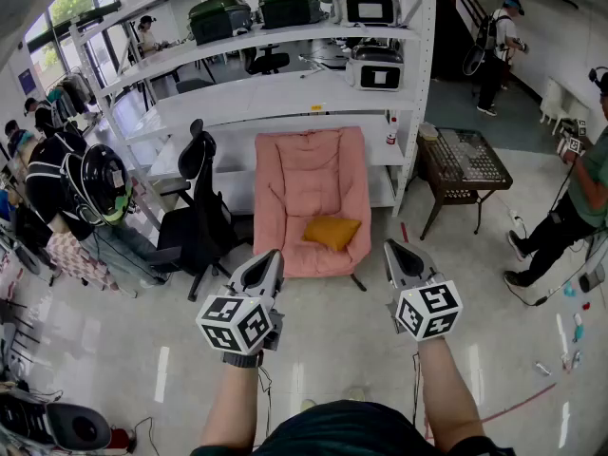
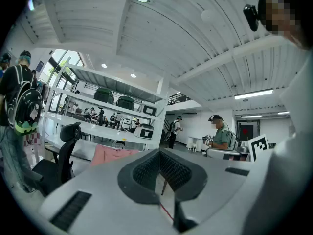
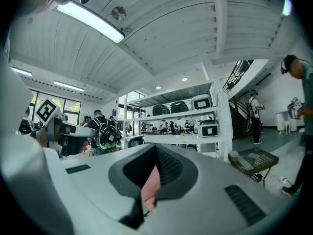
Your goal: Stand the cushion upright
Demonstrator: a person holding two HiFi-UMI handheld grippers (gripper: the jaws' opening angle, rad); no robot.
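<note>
A mustard-yellow cushion [image 1: 332, 231] lies flat on the seat of a pink floor sofa [image 1: 309, 183] that leans against the white shelving. Both grippers are held level above the floor, short of the sofa's front edge. My left gripper [image 1: 273, 255] is shut with nothing in it and sits to the cushion's lower left. My right gripper [image 1: 390, 247] is also shut and empty, to the cushion's lower right. In the left gripper view the sofa [image 2: 110, 154] shows beyond the closed jaws. In the right gripper view a strip of pink sofa [image 3: 150, 185] shows through the slit between the jaws.
White shelving [image 1: 285, 74] with cases and boxes stands behind the sofa. A black office chair [image 1: 195, 217] is to its left, a dark side table [image 1: 463, 164] to its right. People stand at the left [image 1: 57, 174] and right [image 1: 579, 188] edges.
</note>
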